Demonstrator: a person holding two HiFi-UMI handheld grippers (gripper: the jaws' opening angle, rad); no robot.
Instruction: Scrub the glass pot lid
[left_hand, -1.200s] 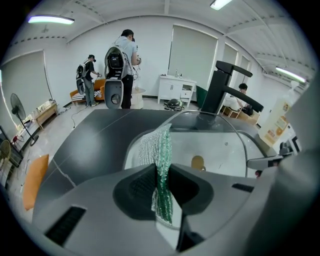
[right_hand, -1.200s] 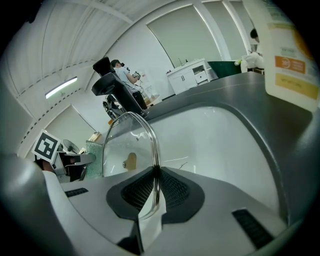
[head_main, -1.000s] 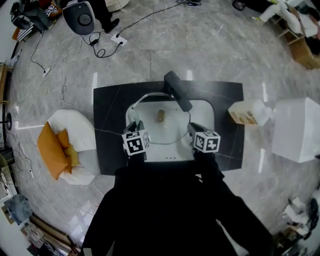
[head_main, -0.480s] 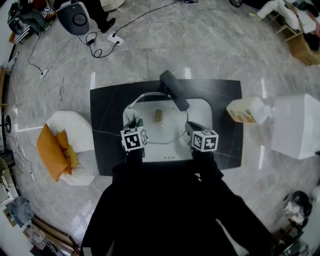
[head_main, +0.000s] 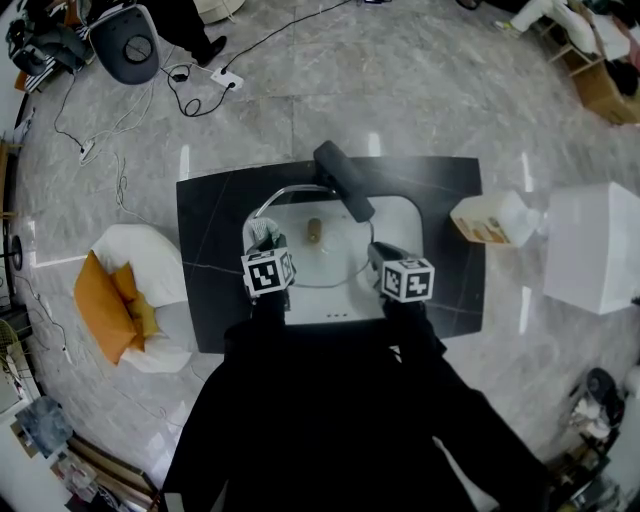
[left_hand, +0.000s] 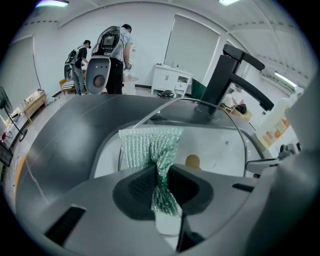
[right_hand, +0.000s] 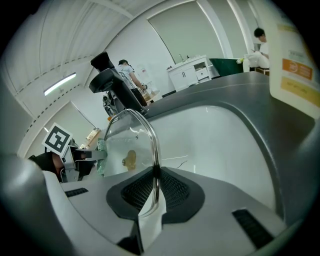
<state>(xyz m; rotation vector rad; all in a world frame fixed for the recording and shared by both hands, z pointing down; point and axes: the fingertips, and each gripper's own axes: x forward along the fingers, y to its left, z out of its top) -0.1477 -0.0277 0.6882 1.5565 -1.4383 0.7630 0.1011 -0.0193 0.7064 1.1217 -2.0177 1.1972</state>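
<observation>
My right gripper (right_hand: 152, 176) clamps steel-rimmed glass pot lid (right_hand: 126, 136) over white sink (right_hand: 210, 131); left gripper (left_hand: 161, 176) pinches green mesh scourer (left_hand: 149, 142). I'd rub flat, firmly.

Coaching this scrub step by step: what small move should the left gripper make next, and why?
Probably slide the green scouring cloth inward across the glass lid. The left gripper is shut on the cloth at the lid's left edge, and the right gripper clamps the rim, steadying it over the sink.
</observation>
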